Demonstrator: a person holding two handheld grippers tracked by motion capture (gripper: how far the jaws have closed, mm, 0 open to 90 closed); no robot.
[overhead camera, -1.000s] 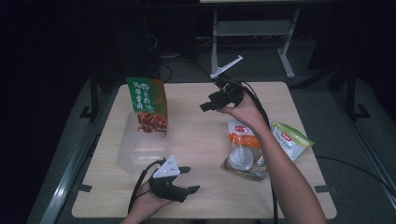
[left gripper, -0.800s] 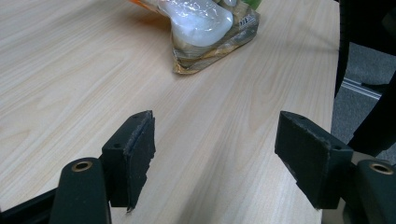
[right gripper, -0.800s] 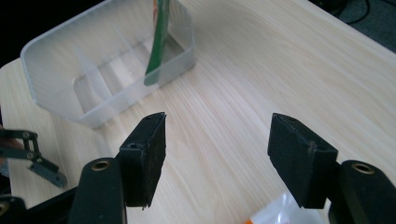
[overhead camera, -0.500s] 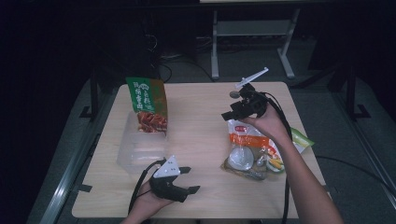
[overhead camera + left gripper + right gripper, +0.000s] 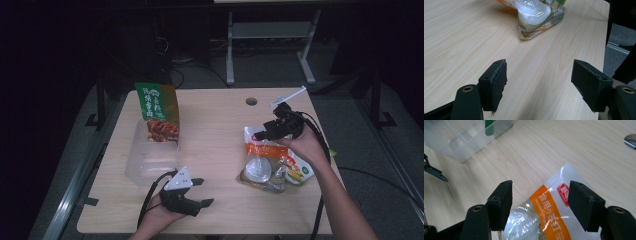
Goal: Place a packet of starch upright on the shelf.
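Note:
A clear bag with an orange band (image 5: 265,160) lies flat on the right half of the wooden table (image 5: 215,120). My right gripper (image 5: 260,133) hovers over the bag's far top edge, open and holding nothing. In the right gripper view the open jaws (image 5: 540,205) frame the orange band (image 5: 549,215) below them, and the pads stay clear of it. My left gripper (image 5: 202,192) rests near the table's front edge, also open and holding nothing. In the left gripper view its jaws (image 5: 539,82) stand wide over bare wood, with the bag (image 5: 536,15) farther ahead.
A green snack bag (image 5: 157,112) stands upright in a clear plastic container (image 5: 145,162) at the left. A green and white packet (image 5: 301,172) lies under the bag's right side. A round cable hole (image 5: 251,101) sits near the far edge. Dark floor and metal frames surround the table.
My right gripper has moved right and toward the near side, sinking from mid-table to just over the orange-banded bag. The left gripper has stayed put.

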